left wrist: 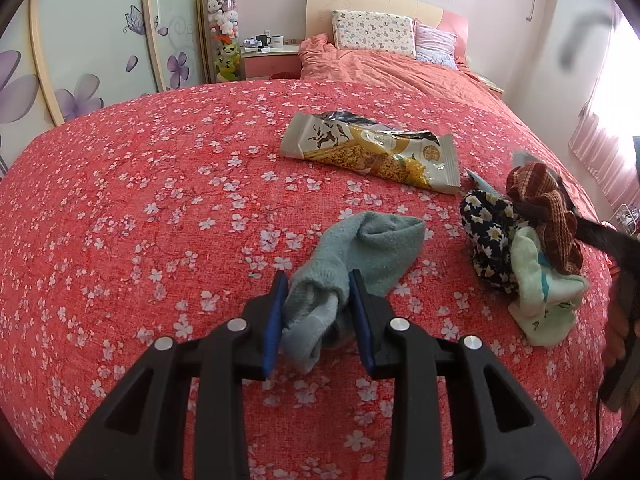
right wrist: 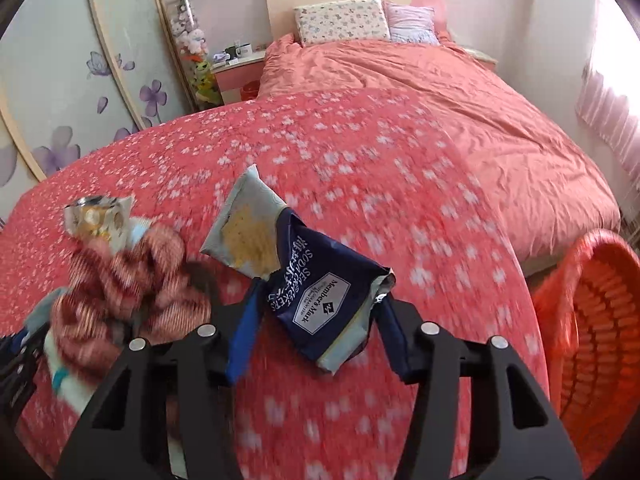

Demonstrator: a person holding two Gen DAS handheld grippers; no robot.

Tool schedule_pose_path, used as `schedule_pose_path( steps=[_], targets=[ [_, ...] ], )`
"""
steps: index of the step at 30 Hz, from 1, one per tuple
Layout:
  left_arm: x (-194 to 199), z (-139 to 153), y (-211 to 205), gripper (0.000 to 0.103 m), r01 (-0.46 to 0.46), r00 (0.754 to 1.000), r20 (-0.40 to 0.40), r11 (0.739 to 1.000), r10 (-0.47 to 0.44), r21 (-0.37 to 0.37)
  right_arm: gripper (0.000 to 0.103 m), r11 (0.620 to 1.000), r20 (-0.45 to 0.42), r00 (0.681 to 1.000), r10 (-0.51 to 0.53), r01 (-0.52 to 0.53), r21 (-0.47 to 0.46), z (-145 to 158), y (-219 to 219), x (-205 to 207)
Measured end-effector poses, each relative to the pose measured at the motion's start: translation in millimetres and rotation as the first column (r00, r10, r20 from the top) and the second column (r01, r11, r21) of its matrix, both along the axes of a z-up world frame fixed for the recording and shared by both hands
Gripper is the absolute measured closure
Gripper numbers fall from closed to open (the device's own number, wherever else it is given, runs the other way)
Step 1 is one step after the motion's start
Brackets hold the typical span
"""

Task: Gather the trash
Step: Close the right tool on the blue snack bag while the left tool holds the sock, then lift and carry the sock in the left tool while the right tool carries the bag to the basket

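Observation:
My left gripper is shut on a light blue sock that lies on the red floral bedspread. Beyond it lies a flat, torn-open gold and grey snack wrapper; it also shows behind the clothes in the right wrist view. My right gripper is shut on a crumpled dark blue cracker wrapper, held just above the bedspread. The wrapper looks sharp while the bed behind it is blurred.
A pile of clothes lies to the right of the sock: a brown striped knit, a dark floral piece and a pale green cloth. An orange basket stands at the bed's right edge. Pillows and a bedside table stand at the far end.

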State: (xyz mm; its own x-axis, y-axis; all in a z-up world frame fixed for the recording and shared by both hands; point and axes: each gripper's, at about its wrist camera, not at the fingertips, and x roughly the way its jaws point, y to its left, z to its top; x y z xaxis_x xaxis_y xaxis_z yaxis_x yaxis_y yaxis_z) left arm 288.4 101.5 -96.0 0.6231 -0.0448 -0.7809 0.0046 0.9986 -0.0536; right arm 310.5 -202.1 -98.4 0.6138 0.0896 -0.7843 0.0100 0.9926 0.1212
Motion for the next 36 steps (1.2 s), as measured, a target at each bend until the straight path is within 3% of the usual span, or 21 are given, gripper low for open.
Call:
schedule_pose_path(
  steps=[3, 5, 10, 15, 22, 26, 28, 31, 36],
  targets=[
    [1.2, -0.3, -1.7, 0.064, 0.011, 1.0, 0.001, 1.0, -0.011, -0.002, 0.049, 1.0, -0.008, 1.0, -0.019, 0.019, -0.011, 1.3, -3.2, -26.2],
    [0.1, -0.7, -4.6, 0.055, 0.019, 1.0, 0.001, 1.0, -0.019, 0.002, 0.049, 0.999, -0.017, 0.999, -0.028, 0.027, -0.027, 2.4, -2.6, -43.1],
    [-11.0, -1.5, -15.6, 0.054, 0.062, 0.998, -0.002, 0.998, -0.062, 0.001, 0.049, 0.999, -0.033, 0.999, 0.027, -0.026, 0.036, 4.8, -1.1, -77.2],
    [-22.3, 0.4, -26.6, 0.046, 0.09, 0.996, 0.014, 0.996, -0.09, 0.024, 0.036, 0.999, 0.012, 0.999, 0.048, -0.047, -0.014, 11.7, 4.4, -73.8],
    [-5.6, 2.0, -21.9, 0.037, 0.043, 0.999, 0.007, 0.998, -0.044, 0.048, 0.034, 1.0, 0.017, 1.0, 0.019, -0.02, 0.024, 8.8, -6.9, -49.5],
    [2.1, -3.1, -23.5, 0.043, 0.047, 0.999, -0.015, 0.998, -0.047, 0.051, 0.04, 1.0, 0.007, 1.0, 0.027, -0.027, 0.011, 4.1, -2.1, -44.5],
    [1.3, -1.2, -24.9, 0.057, 0.062, 0.998, -0.006, 0.997, -0.062, 0.034, 0.052, 0.999, -0.002, 0.999, 0.032, -0.032, 0.018, 2.3, -0.6, -44.1],
    [0.3, 0.0, -22.7, 0.071, 0.073, 0.997, -0.006, 0.997, -0.073, 0.029, 0.057, 0.999, 0.013, 0.999, 0.031, -0.031, 0.033, 2.7, -1.8, -53.1],
    [-10.5, -1.2, -19.3, 0.071, 0.057, 0.998, -0.008, 0.998, -0.057, 0.035, 0.06, 0.998, 0.024, 0.999, 0.034, -0.035, 0.051, 2.7, -4.0, -69.6]
  ],
)
